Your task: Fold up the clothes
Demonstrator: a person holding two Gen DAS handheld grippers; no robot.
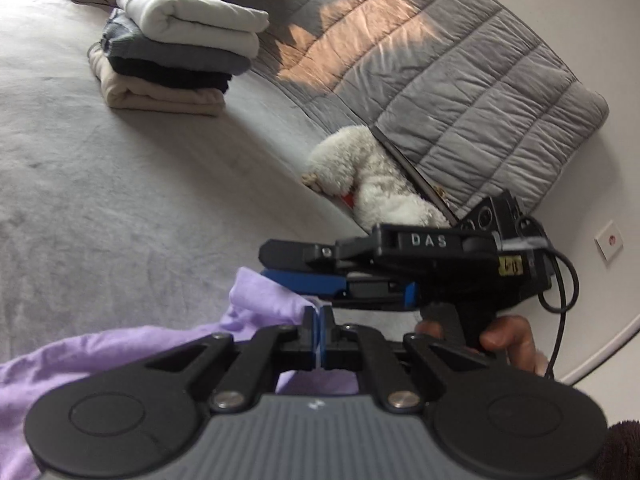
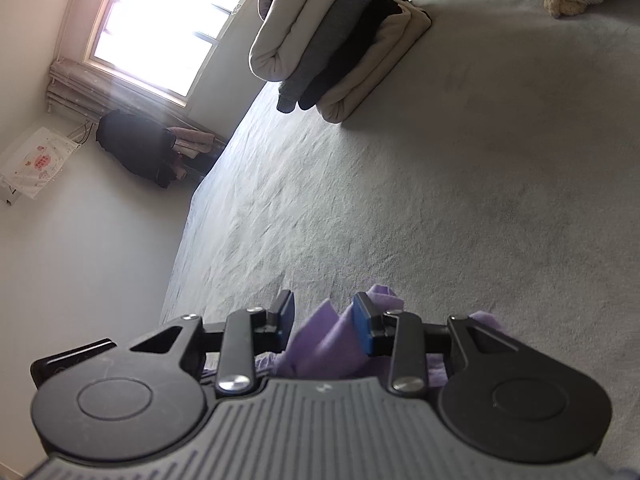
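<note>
Closest to the left wrist camera, the left gripper [image 1: 319, 322] pinches an edge of thin lilac cotton garment [image 1: 100, 356], draped leftward. Just beyond, the right gripper [image 1: 288, 268] crosses sideways, jaws parted around lilac folds; only its own view shows that gap. Farther off on the grey bed [image 1: 120, 200] sits a folded stack of cream, grey and black clothes [image 1: 176, 48].

**Colours and patterns, both wrist views**

Garment [image 1: 120, 352]: plain lilac. Left tongs [image 1: 319, 322] and right tongs [image 2: 326, 326]: black, blue pads; ribbed grey housing. Bed cover [image 1: 100, 200]: pale grey. Folded stack [image 1: 176, 48]: white, grey, black, beige from the top. Quilt [image 1: 460, 72]: grey, stitched squares. Plush toy [image 1: 372, 176]: cream-white.
</note>
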